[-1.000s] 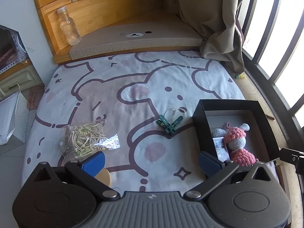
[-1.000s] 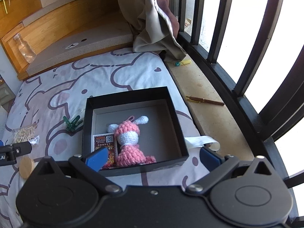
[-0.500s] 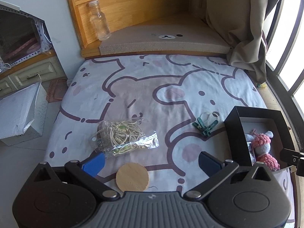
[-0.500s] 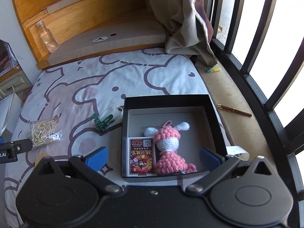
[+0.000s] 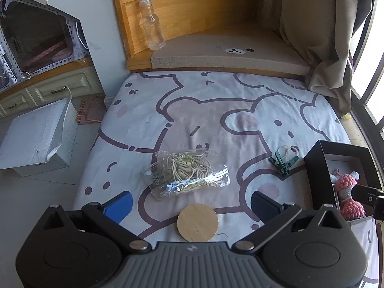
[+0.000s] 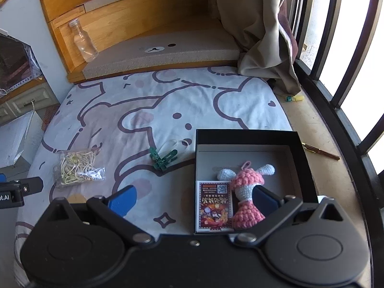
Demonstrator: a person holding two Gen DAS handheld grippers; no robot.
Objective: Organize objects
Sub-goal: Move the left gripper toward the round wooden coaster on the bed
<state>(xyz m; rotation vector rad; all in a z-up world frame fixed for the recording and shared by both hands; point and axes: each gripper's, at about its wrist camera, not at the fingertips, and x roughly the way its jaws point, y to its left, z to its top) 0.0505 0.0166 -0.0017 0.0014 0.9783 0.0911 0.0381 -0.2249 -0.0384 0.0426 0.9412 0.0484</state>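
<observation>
Two grippers, jaws wide, empty | round wooden disc (image 5: pixel 198 222) | crinkly clear bag (image 5: pixel 187 174) | crocheted doll (image 6: pixel 247 200), rigid black box (image 6: pixel 247 136)

Clear bag of beige cords (image 5: pixel 188 174) lies flat at frame centre. Round wooden disc (image 5: pixel 198 222) lies just below it. Green clothespins (image 5: pixel 283 163) lie right of centre. Open black box (image 6: pixel 249 180), lower right, holds a pink crochet doll (image 6: pixel 244 192) and printed card (image 6: pixel 214 205).

Bed (image 5: pixel 216 110): bag of cords (image 5: pixel 187 174) centre, disc (image 5: pixel 198 222) at 6 o'clock, clips (image 5: pixel 283 163) at 3, box (image 6: pixel 247 136) beyond holding doll (image 6: pixel 247 192) and card (image 6: pixel 214 207).
</observation>
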